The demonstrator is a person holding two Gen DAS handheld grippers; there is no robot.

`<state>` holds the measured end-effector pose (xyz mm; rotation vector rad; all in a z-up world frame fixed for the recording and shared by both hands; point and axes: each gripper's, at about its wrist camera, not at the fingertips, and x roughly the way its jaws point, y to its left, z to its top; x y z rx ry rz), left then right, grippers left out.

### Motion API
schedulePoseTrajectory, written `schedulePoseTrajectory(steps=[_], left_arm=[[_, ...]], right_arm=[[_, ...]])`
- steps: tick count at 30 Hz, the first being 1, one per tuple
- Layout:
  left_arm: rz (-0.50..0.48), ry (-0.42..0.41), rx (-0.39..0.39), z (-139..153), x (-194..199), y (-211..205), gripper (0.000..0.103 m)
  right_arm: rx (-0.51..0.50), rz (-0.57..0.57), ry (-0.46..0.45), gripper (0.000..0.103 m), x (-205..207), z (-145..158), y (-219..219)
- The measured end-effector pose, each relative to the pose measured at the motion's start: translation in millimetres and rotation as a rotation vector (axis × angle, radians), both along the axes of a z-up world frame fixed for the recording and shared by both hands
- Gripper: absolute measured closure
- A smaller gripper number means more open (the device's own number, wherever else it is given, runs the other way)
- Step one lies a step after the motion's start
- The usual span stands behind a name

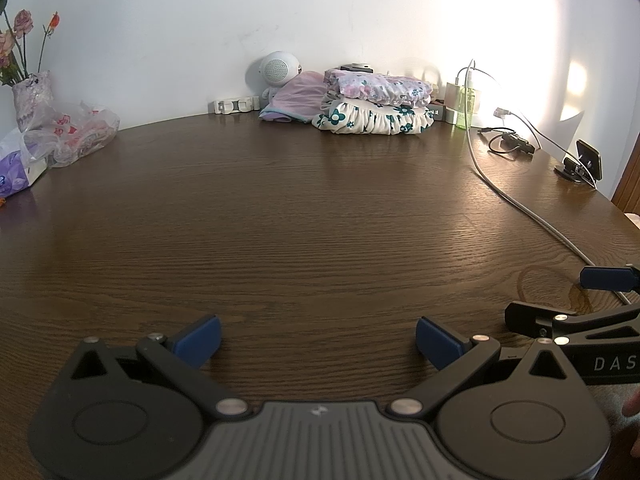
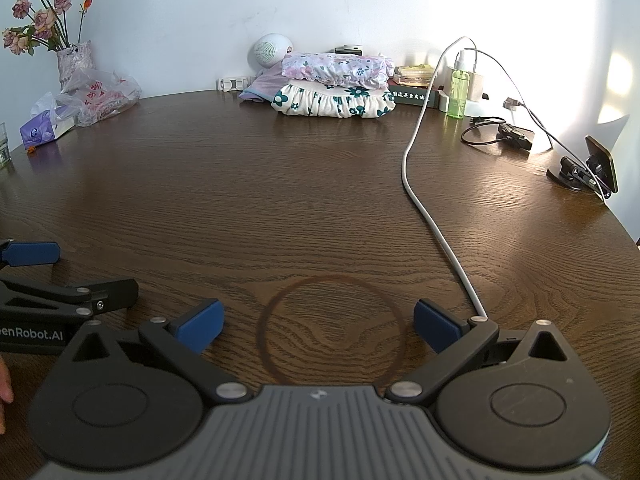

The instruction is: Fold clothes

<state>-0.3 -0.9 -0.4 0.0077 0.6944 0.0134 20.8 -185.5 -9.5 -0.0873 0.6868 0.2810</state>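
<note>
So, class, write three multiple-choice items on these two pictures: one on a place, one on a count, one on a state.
1. Where are the folded clothes?
A. at the table's far edge by the wall
B. between the claws
C. on the floor

2. How many floral bundles are stacked there?
A. one
B. two
C. five

3. How is the right claw?
A. shut on cloth
B. open, holding nothing
C. shut on the cable

Answers:
1 A, they sit against the wall.
2 B, a pink-flowered one lies on a green-flowered one.
3 B, its blue pads stand wide apart over bare table.

Black left gripper [image 1: 318, 340], blue-padded jaws, silver screws.
</note>
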Motion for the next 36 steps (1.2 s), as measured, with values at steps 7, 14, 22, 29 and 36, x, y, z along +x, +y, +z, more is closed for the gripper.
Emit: schedulePoseTrajectory(steps=[7, 14, 22, 29, 36], left_arm=[[0.003, 0.0, 0.001, 0, 0, 0, 0.0], [0.0, 0.0, -0.002, -1, 2, 2, 0.0], [-0.093, -0.147, 0.012, 57, 23, 38, 0.004], [0.032, -0.176, -0.139, 122, 201, 123, 0.0], [0.169, 0.026, -0.288, 49, 370, 144, 0.005]], right_arm=[[-0.002, -0.002, -0.001, 0.001, 0, -1, 3], [-0.001, -0.003, -0.001, 0.001, 4, -1, 0], [0.139, 0.05, -0.032, 0.0, 14, 61, 8], [0.163, 0.106, -0.288, 0.0, 164, 196, 58], [-0.113, 0.187, -0.102, 0.003, 399, 170, 147]])
